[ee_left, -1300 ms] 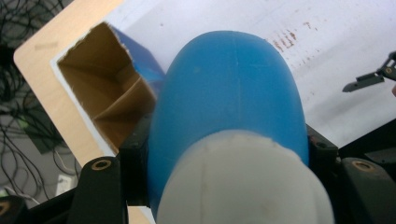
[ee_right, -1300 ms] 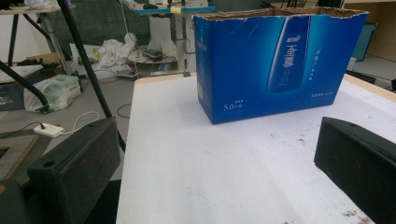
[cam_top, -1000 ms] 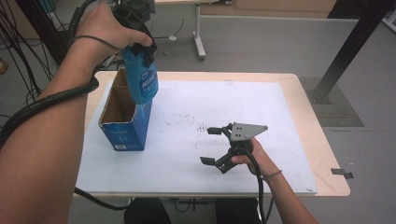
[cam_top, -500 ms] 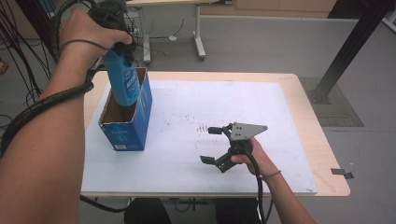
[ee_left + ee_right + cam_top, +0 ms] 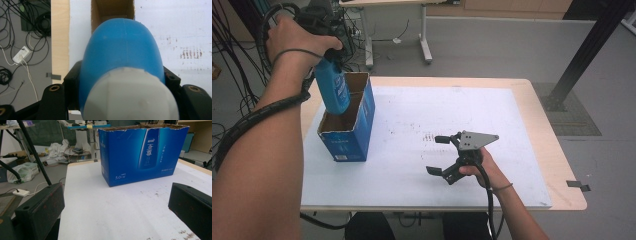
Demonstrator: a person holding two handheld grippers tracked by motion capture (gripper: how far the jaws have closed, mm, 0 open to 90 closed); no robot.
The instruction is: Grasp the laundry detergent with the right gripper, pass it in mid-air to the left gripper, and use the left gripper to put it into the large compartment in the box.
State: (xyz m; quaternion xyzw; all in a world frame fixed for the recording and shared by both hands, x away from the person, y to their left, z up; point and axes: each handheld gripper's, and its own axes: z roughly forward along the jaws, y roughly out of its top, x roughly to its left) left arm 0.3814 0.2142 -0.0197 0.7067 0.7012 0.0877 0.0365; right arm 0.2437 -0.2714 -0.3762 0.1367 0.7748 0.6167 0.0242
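Note:
A blue bottle [image 5: 333,91] with a white cap [image 5: 131,97] hangs bottom-down, its lower end inside the open top of a blue cardboard box [image 5: 351,136]. My left gripper [image 5: 331,59] is shut on the bottle's upper part, and in the left gripper view the bottle [image 5: 122,47] sits between both jaws above the box's brown inside [image 5: 112,8]. My right gripper [image 5: 438,155] rests on the white mat right of the box, open, with nothing between its jaws. It faces the box's printed side [image 5: 142,152] across the mat.
A white mat [image 5: 422,110] covers most of the wooden table [image 5: 562,165]. Cables and a power strip [image 5: 20,53] lie on the floor past the table's left edge. A black post [image 5: 582,55] stands at the far right.
My left hand has carried the bottle leftward and down, from beside the box's far end into its open top. The right gripper has stayed where it was.

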